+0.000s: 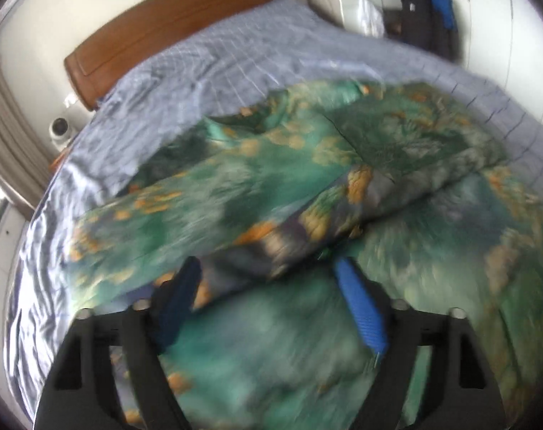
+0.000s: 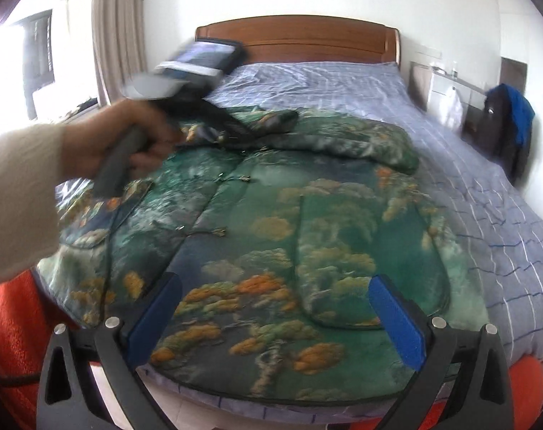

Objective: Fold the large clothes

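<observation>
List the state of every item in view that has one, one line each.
Green printed garment: spread on the bed, one sleeve folded across its upper part.
Left hand-held gripper: open, nothing between its fingers.
Right hand-held gripper: open, hovering over the garment's near hem.
Bed sheet: spread out, wrinkled.
Curtain: drawn aside.
Blue and black jacket: hanging upright beside the bed.

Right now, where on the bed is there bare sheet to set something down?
Bare blue checked sheet runs between the wooden headboard and the green patterned garment, and down the side toward the dark jacket. The foot end is crowded: the garment covers it.
</observation>
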Available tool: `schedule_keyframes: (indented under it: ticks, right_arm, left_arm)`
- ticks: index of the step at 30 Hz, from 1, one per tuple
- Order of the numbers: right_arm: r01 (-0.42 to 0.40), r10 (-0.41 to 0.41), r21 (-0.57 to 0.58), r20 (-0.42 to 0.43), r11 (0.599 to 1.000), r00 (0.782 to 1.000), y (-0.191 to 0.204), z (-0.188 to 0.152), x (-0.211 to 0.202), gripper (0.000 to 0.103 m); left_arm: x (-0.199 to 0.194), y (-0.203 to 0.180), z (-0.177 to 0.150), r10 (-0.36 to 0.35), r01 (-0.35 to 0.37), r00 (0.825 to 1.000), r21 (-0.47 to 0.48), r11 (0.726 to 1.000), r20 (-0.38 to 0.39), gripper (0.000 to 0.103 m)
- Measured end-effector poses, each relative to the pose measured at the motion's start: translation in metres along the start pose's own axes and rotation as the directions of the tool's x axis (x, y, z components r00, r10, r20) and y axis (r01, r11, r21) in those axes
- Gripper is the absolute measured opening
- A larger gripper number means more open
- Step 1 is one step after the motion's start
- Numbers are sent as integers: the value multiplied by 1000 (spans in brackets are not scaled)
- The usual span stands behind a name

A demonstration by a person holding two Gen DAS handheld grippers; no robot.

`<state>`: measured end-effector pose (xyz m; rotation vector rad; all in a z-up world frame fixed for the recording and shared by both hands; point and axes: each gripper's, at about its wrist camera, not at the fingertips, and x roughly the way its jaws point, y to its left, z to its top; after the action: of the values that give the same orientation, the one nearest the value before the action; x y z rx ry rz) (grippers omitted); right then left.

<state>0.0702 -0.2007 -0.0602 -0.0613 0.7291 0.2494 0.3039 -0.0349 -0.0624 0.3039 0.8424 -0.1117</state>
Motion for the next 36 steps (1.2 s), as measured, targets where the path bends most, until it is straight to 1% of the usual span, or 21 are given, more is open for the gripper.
schedule_keyframes:
  ticks: [2,5,7,9,10,11,13,14,17,18,19,20,22,24,25,27,28,29,31,33,36]
  right_arm:
    - [-7,7,9,6,1000,1000,-7,8,2,103]
    - [-106,105,27,26,994,994,-22,40,10,103]
    - [-239,238,104,19,966,971,-39,77,28,103]
    - [-354,357,236,31,905,933,-58,111,56,102]
    - [-386,397,303,27,871,917,-68,131,79,99]
    - [-384,404,337,13,860,915,-73,143,96,95]
    - [-345,391,392,-41,853,919,-79,168,143,75]
    - [-332,396,427,-69,841,916,-81,176,168,72]
    - [-314,454,530,-154,788,878,-78,185,224,53]
    - [-311,476,544,-190,779,859,-71,188,241,22]
    - [-303,463,522,-207,797,862,-65,191,246,17]
    - [-297,424,463,-197,835,884,-56,199,242,17]
    - [-308,340,261,-90,915,936,-34,218,222,17]
    - [-256,280,211,-94,943,955,-27,221,228,17]
    - [-216,250,213,-145,953,957,-26,217,241,21]
    - [-138,191,199,-278,970,942,-24,200,271,27]
    - [-132,186,200,-280,971,942,-24,195,274,31]
    - [-129,181,205,-259,970,949,-27,193,268,35]
    - [-102,149,235,-191,967,970,-30,189,241,57]
    - [-119,151,275,-97,954,984,-30,182,196,64]
    - [-191,201,254,-14,948,979,-16,162,135,77]
  left_arm:
    - [-26,21,-18,-5,6,1000,-30,1000,19,88]
    - [-58,58,-52,-2,4,1000,-116,993,18,88]
    - [-78,78,-78,-4,5,1000,-192,981,5,88]
    - [-98,96,-102,5,-5,1000,-260,966,0,88]
    - [-107,102,-111,13,-11,1000,-286,958,3,88]
    - [-119,108,-122,25,-21,1000,-310,950,8,88]
    - [-139,119,-142,58,-47,998,-359,932,20,90]
    - [-147,124,-151,72,-58,997,-385,921,23,91]
    - [-159,137,-176,94,-73,995,-456,887,22,92]
    - [-160,140,-185,105,-86,994,-473,877,14,92]
    - [-159,142,-190,115,-97,993,-484,870,7,92]
    - [-156,142,-195,120,-104,993,-495,863,1,92]
    - [-153,142,-202,111,-101,994,-507,856,-10,92]
    - [-149,141,-206,91,-88,996,-511,855,-18,92]
    - [-145,138,-205,85,-83,996,-508,857,-20,92]
    - [-140,131,-202,81,-83,996,-491,867,-25,92]
    - [-138,128,-200,85,-87,996,-484,871,-26,92]
    - [-138,124,-198,87,-88,996,-478,874,-23,92]
    - [-137,118,-195,77,-73,997,-472,879,-12,92]
    - [-135,113,-192,72,-67,997,-462,884,-7,92]
    - [-130,102,-186,85,-81,996,-434,897,-12,92]
